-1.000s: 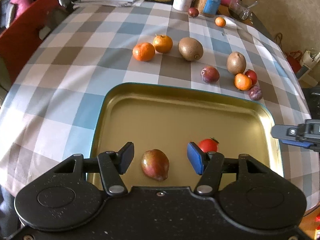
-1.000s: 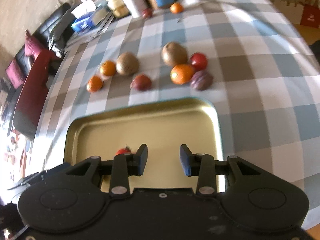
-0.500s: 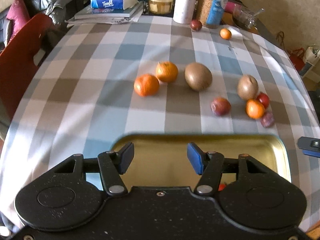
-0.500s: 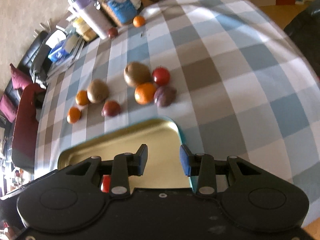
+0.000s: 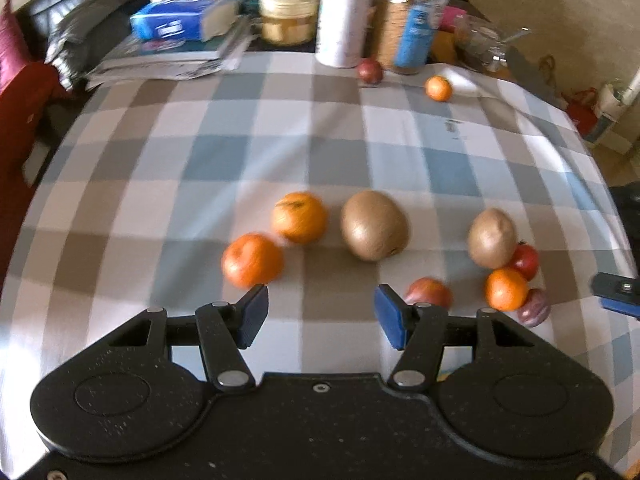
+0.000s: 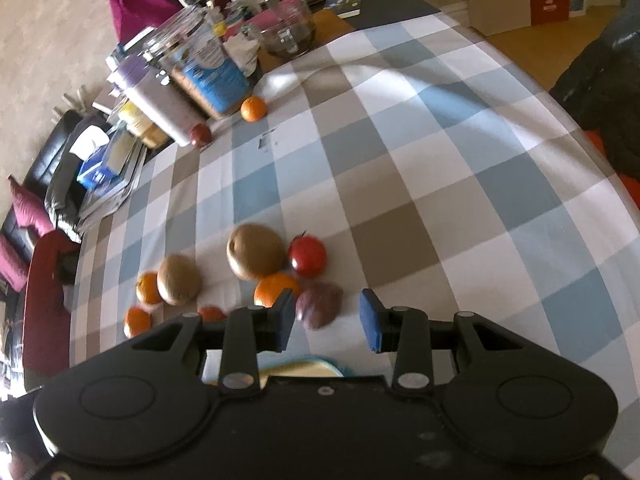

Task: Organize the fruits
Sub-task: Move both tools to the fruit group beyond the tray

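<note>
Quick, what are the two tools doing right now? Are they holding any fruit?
Left tool: open, holding nothing.
Right tool: open, holding nothing; a purple plum lies just ahead of it.

Across the checked tablecloth [image 5: 224, 152] I saw clutter crowding the far edge: a blue tissue pack [image 5: 180, 24] on stacked papers [image 5: 168, 60], a yellow-lidded jar [image 5: 287, 12], a white bottle [image 5: 344, 16] and a tall blue-labelled jar [image 5: 412, 28]. A glass bowl [image 6: 290, 30] sat behind them. Paper bags [image 6: 520, 4] stood on the floor, and a red chair [image 6: 44, 304] waited beside the table.
</note>
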Demonstrator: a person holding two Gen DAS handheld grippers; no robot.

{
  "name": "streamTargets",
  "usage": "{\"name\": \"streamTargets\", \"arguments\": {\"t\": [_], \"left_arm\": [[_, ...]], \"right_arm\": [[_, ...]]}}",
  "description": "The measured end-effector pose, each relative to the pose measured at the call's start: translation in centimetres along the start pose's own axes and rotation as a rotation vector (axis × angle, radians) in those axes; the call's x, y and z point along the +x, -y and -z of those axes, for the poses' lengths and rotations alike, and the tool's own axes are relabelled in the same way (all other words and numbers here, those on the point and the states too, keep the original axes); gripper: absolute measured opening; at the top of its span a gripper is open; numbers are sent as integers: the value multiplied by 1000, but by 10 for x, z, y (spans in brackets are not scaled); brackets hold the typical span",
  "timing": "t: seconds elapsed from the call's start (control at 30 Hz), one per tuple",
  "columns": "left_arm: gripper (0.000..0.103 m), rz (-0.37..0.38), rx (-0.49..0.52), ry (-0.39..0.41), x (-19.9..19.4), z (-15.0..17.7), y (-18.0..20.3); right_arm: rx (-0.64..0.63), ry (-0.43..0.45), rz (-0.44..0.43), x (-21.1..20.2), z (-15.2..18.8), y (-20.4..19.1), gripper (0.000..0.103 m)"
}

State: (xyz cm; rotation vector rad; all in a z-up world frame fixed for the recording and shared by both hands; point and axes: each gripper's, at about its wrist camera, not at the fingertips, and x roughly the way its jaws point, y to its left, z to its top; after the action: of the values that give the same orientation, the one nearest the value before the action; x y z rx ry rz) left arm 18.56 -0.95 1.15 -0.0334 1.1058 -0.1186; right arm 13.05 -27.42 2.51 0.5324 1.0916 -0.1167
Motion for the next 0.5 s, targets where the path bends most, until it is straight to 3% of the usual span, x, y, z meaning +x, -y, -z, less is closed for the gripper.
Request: {"name": "streamTargets", "arguments": {"t": [0.3, 0.5], "left_arm": [[63, 51, 65, -25, 11, -9, 31], [63, 35, 57, -26, 16, -18, 27]], "right_arm": [[6, -49, -40, 26, -11, -8, 39], [-53, -76, -5, 43, -7, -18, 39]]}}
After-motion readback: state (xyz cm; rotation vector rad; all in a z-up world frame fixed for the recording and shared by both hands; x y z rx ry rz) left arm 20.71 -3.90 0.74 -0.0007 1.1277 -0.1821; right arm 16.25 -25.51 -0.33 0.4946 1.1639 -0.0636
